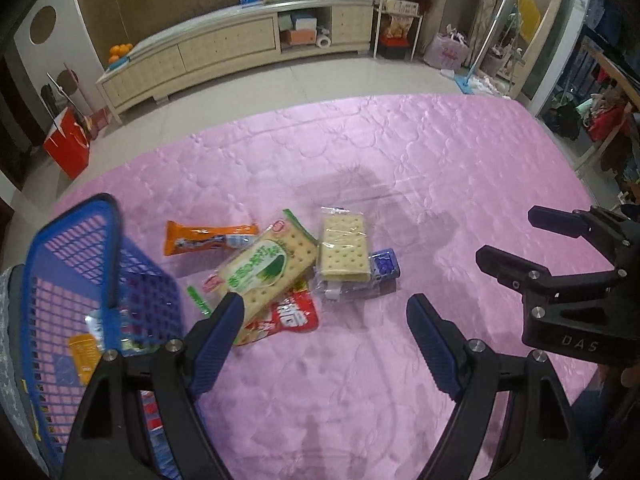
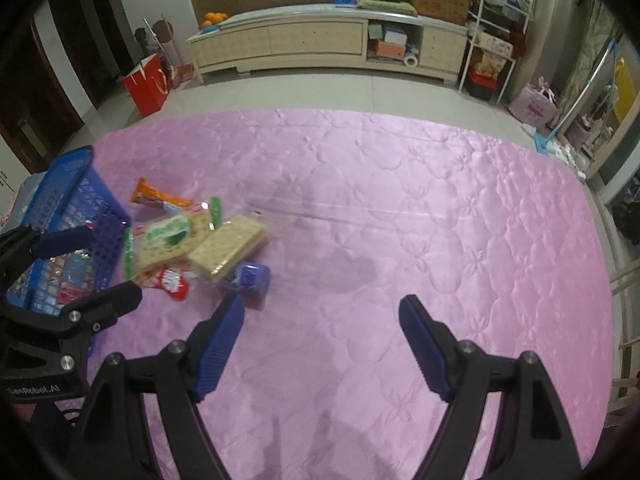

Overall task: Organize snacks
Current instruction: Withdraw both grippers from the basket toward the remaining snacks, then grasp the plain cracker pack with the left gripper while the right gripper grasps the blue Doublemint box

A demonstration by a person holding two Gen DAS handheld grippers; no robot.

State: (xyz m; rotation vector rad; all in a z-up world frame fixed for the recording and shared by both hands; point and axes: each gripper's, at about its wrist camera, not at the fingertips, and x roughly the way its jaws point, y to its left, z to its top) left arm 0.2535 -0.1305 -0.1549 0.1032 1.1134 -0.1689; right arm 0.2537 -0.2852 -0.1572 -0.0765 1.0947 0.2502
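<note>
A pile of snacks lies on the pink quilted cover [image 1: 400, 168]: an orange packet [image 1: 208, 237], a green-labelled cracker pack [image 1: 266, 266], a clear cracker pack [image 1: 345, 249], a red packet [image 1: 294, 316] and a blue packet [image 1: 383, 266]. A blue mesh basket [image 1: 80, 280] stands left of the pile and holds some packets. My left gripper [image 1: 326, 312] is open and empty just in front of the pile. My right gripper [image 2: 320, 312] is open and empty, right of the pile [image 2: 200, 244]; it also shows in the left wrist view [image 1: 512, 236].
The pink cover [image 2: 440, 220] spreads wide to the right and front. Beyond it is tiled floor, a long beige cabinet [image 1: 240, 44], a red bag [image 1: 68, 144] and a metal rack [image 1: 400, 8]. The basket also shows at the left in the right wrist view [image 2: 72, 216].
</note>
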